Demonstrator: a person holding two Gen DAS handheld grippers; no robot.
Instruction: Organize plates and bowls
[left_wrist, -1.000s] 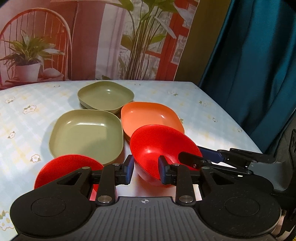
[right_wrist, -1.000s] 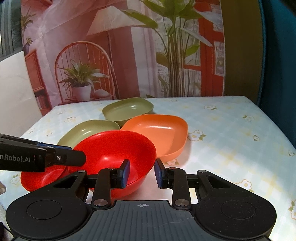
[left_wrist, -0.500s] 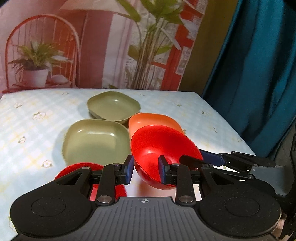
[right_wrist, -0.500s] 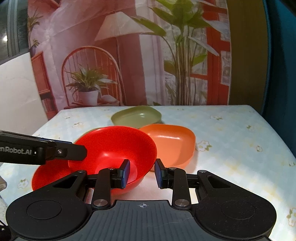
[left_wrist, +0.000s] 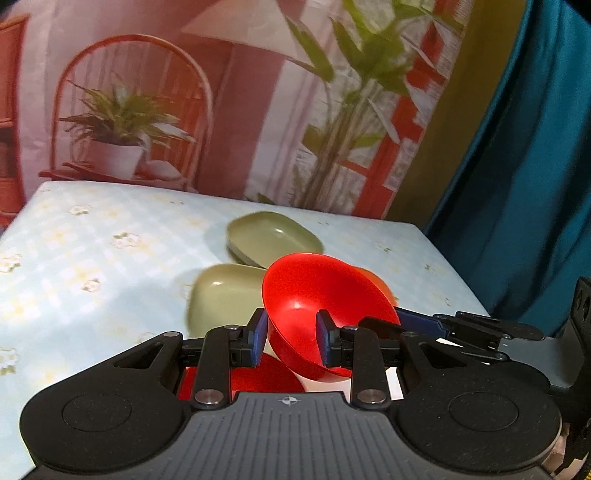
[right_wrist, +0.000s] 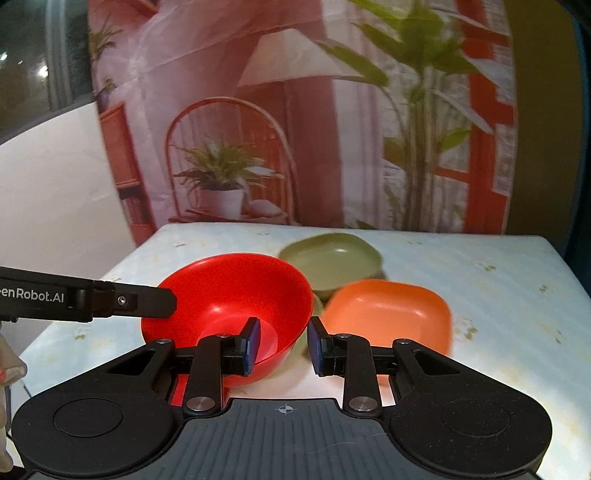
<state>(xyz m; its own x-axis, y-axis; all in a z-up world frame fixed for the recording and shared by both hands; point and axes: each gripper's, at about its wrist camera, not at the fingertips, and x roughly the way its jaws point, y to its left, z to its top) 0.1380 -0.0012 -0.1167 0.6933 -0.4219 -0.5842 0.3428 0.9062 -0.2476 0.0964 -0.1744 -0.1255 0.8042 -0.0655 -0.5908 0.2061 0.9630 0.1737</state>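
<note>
A red bowl (left_wrist: 325, 295) hangs tilted above the table between both grippers. My left gripper (left_wrist: 290, 339) is shut on its near-left wall, one pad inside and one outside. My right gripper (right_wrist: 282, 343) is shut on the opposite wall of the red bowl (right_wrist: 229, 291). The right gripper's fingers (left_wrist: 417, 321) show at the bowl's right side in the left wrist view. One of the left gripper's fingers (right_wrist: 147, 301) reaches the rim in the right wrist view. A second red bowl (left_wrist: 266, 376) lies on the table below. Behind are two green dishes (left_wrist: 273, 236) (left_wrist: 225, 291) and an orange dish (right_wrist: 388, 314).
The table (left_wrist: 92, 258) wears a pale blue flowered cloth. A printed backdrop (left_wrist: 221, 110) with a chair and plants hangs behind it, and a teal curtain (left_wrist: 517, 184) hangs at the right. A white wall (right_wrist: 55, 184) stands on the left. A person's hand (right_wrist: 7, 365) shows at the left edge.
Both grippers have risen with the red bowl, lifting it off the table. The dishes look farther away and lower, and the second red bowl is now mostly hidden under the left gripper.
</note>
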